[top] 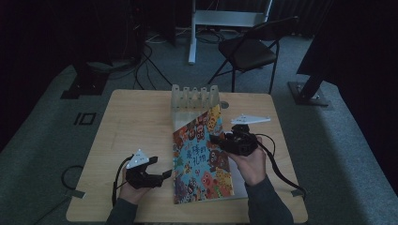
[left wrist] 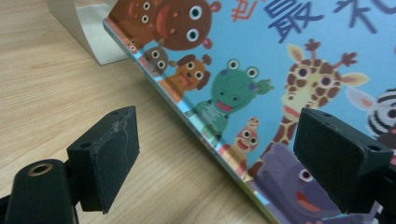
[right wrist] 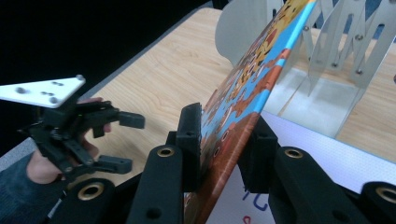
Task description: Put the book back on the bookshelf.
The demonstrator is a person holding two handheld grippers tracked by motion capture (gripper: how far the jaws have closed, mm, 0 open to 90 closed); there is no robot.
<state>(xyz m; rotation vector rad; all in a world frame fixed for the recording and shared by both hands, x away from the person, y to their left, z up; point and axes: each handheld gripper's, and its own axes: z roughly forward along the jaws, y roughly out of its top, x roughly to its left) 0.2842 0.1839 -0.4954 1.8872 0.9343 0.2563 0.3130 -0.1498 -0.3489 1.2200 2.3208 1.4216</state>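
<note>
A colourful picture book (top: 199, 154) with cartoon animals on its cover lies right of the table's middle, its far end by a clear book rack (top: 195, 98). My right gripper (top: 217, 139) is shut on the book's right edge. In the right gripper view the jaws (right wrist: 224, 140) clamp the tilted book (right wrist: 247, 93) from both sides, and a white surface (right wrist: 303, 140) shows beneath it. My left gripper (top: 160, 167) stands open just left of the book's lower left edge. In the left gripper view its pads (left wrist: 112, 154) straddle the book's edge (left wrist: 280, 70) without touching it.
The wooden table (top: 136, 122) has bare room on its left half. The rack (right wrist: 336, 56) has several upright dividers and stands at the table's far middle. A folding chair (top: 248, 49) and stand bases sit on the floor beyond the table.
</note>
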